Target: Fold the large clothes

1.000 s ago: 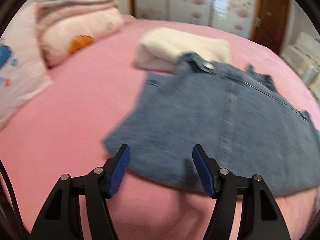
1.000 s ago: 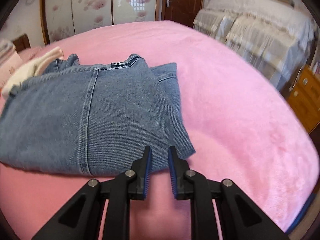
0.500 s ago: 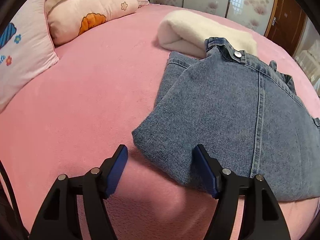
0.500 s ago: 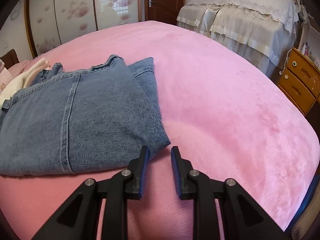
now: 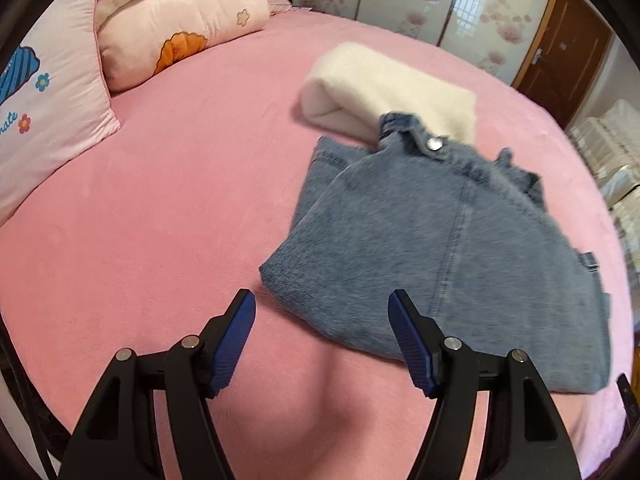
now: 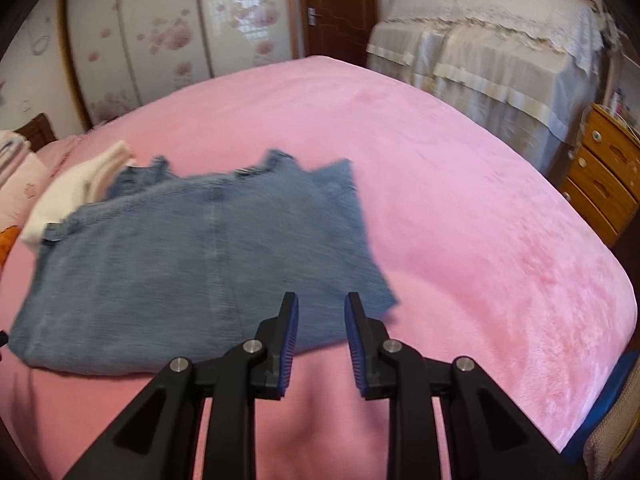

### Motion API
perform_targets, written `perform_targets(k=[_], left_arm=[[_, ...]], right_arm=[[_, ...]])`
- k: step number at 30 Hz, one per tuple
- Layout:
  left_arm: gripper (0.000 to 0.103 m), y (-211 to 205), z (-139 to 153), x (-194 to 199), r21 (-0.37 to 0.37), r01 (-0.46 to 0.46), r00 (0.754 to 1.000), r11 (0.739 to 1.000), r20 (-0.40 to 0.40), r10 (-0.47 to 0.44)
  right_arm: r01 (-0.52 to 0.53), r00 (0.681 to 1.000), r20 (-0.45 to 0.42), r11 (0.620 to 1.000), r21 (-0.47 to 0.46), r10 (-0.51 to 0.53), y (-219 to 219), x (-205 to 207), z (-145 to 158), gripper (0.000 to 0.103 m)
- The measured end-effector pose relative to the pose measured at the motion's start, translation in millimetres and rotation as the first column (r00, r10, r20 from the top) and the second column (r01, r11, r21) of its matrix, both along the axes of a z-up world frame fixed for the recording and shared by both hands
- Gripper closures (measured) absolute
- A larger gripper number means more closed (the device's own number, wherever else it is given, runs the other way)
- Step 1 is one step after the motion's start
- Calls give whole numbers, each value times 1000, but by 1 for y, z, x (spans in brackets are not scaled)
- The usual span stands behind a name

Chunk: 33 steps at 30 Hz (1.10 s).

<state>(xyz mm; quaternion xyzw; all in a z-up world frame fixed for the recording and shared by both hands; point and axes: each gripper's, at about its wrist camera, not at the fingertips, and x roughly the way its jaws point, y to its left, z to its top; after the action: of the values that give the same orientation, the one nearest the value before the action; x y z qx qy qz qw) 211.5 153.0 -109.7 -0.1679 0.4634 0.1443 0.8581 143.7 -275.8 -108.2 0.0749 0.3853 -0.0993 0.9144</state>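
**Both grippers lifted clear of the folded jeans**

Since a second ago both of my grippers have pulled up and back from the denim, so more of the pink bed [image 5: 160, 200] shows. Folded jeans [image 5: 460, 248] lie flat mid-bed, their waistband overlapping the cream folded garment [image 5: 392, 96] behind. I judge this fold done, the release finishing. My left gripper [image 5: 322, 336] stands wide and empty, near the jeans' near left corner. My right gripper [image 6: 321, 336] is narrow, its jaws opening, nothing between them. Next I would either halve the jeans again or move on. Pillows [image 5: 180, 28] sit well apart; only the cream garment crowds the waistband.
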Motion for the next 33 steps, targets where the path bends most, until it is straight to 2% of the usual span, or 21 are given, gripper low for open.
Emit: perform_targets(k=[6,8,10,12,15,21,23,26,33], left_arm=[[34,4,24,-18,-102,47,997,994,59,-41],[33,3,24,-23,-164,86,993,983,90,-72],[33,1,17,-26,-249,145,986,958,117,-120],[33,-3,2,-26,-326,181,982,928,114,-151],[33,-11,-32,-26,-446,210,978,870,112,-178],[33,-16,-89,-15,-628,207,978,750,139,-154],[33,-14,-102,-10,-656,197,980,729,161,-120],[33,-11,-109,4,-660,210,973,721,210,-92],[34,-4,-114,54,-621,213,964,754,261,-57]], right_arm=[[-130,990,60,990,52,127,50,-8,22,77],[-172,983,75,984,49,168,68,-12,24,74],[-213,974,85,976,33,210,86,-15,22,69],[-256,963,89,967,13,254,102,-18,17,68],[-299,951,71,954,-13,300,119,-19,7,68],[-351,935,48,936,-14,351,134,-20,-7,68],[-355,934,50,935,-17,355,136,-19,-9,68],[-355,934,40,935,-11,355,136,-13,-15,68],[-358,934,15,934,-1,358,141,3,-29,68]])
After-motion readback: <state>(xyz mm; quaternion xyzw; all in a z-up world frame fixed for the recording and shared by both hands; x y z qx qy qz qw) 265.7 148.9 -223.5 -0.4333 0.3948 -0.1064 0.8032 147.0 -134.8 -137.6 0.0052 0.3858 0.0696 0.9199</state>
